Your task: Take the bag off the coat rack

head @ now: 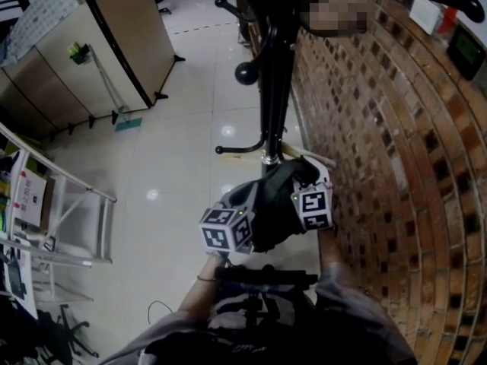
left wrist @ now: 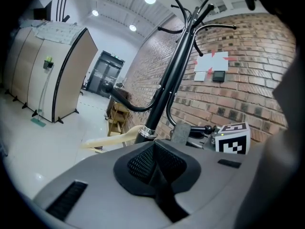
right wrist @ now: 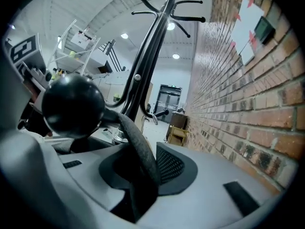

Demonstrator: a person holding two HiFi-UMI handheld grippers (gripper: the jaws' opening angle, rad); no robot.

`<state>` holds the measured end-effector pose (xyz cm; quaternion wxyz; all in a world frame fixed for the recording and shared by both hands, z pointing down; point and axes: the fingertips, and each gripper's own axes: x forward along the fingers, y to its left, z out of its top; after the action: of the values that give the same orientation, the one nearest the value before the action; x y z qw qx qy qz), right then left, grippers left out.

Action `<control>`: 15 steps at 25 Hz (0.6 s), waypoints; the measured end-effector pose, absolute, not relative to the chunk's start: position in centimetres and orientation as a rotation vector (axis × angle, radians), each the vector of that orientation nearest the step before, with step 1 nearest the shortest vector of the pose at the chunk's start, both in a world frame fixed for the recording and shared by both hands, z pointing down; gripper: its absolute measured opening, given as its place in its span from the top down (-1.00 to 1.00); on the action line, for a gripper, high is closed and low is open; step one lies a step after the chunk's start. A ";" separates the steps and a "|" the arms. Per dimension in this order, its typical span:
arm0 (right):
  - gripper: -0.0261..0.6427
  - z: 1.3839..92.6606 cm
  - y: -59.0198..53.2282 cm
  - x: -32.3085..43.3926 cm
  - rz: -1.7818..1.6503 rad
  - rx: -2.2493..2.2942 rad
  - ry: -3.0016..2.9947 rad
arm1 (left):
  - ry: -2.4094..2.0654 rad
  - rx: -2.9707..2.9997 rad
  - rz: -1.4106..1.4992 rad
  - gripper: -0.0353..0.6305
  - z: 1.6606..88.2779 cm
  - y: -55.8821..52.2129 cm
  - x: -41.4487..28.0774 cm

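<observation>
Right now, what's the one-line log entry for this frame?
right gripper: shut on strap | strap: on hook | left gripper: shut, empty

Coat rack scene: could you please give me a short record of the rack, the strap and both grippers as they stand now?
coat rack: black pole, standing close beside the brick wall
right gripper: jaws closed on the strap
strap: dark, runs from those jaws up to a ball-tipped hook of the rack; not yet lifted off
left gripper: jaws together, nothing seen between them, facing the rack's pole
both grippers: low, near the foot of the rack in the head view
</observation>
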<state>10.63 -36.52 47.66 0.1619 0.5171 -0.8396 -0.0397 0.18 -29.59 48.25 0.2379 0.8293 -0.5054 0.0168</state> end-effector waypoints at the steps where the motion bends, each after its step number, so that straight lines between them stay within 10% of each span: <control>1: 0.66 47.4 -36.4 10.6 -0.085 1.478 -2.411 | -1.389 2.270 0.045 0.87 48.3 -29.7 0.0; 15: 0.69 45.2 -33.5 12.6 0.132 1.594 -2.525 | -1.397 2.273 0.016 0.87 47.5 -30.1 -1.6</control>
<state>12.59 -33.46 45.24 0.0762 0.5317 -0.8424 0.0441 -1.62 -30.11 47.49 0.2346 0.8282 -0.5090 0.0058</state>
